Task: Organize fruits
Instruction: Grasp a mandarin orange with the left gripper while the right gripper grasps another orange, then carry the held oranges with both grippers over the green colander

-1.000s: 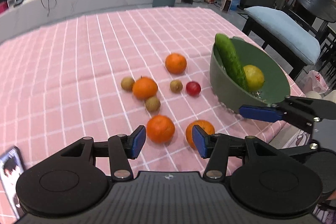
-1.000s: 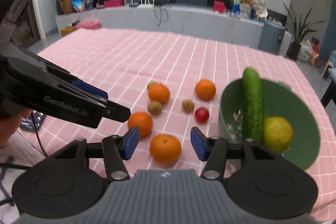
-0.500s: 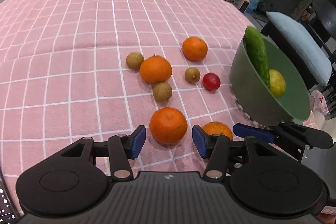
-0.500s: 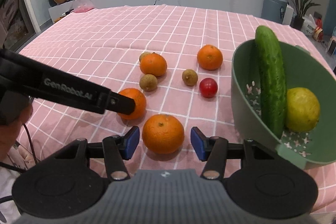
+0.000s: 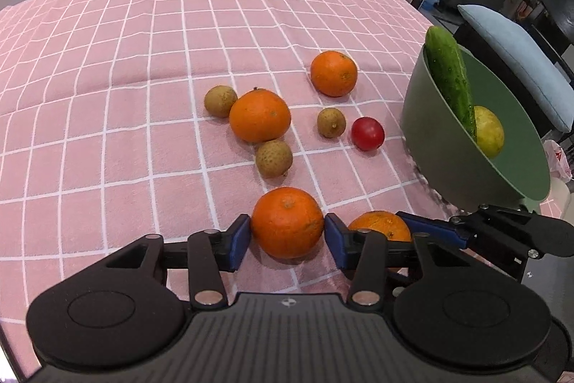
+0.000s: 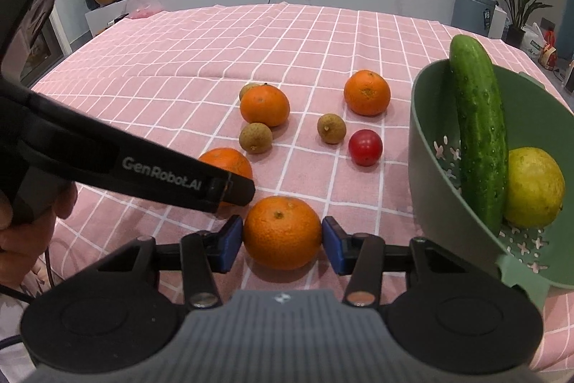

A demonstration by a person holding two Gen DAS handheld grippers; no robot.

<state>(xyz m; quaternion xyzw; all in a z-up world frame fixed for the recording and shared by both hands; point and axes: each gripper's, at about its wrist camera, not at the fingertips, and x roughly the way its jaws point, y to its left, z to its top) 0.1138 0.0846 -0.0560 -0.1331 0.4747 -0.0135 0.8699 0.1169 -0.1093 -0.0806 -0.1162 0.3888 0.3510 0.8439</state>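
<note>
Fruits lie on a pink checked tablecloth. My left gripper (image 5: 287, 236) has its blue pads against both sides of an orange (image 5: 287, 221) on the cloth. My right gripper (image 6: 281, 239) likewise has its pads against a second orange (image 6: 282, 231), which also shows in the left wrist view (image 5: 380, 227). Two more oranges (image 5: 259, 115) (image 5: 333, 73), three small brown fruits (image 5: 274, 158) (image 5: 331, 122) (image 5: 220, 100) and a red tomato (image 5: 367, 133) lie beyond. A green bowl (image 6: 427, 153) at the right holds a cucumber (image 6: 479, 146) and a yellow fruit (image 6: 534, 192).
The left gripper's arm (image 6: 107, 160) crosses the right wrist view from the left, partly hiding its orange (image 6: 226, 160). The table's right edge runs just behind the bowl, with a cushioned chair (image 5: 516, 60) beyond it. The cloth's far half holds no fruit.
Both grippers moved down and forward, and each now has an orange between its pads. The jaws have narrowed onto the fruit.
</note>
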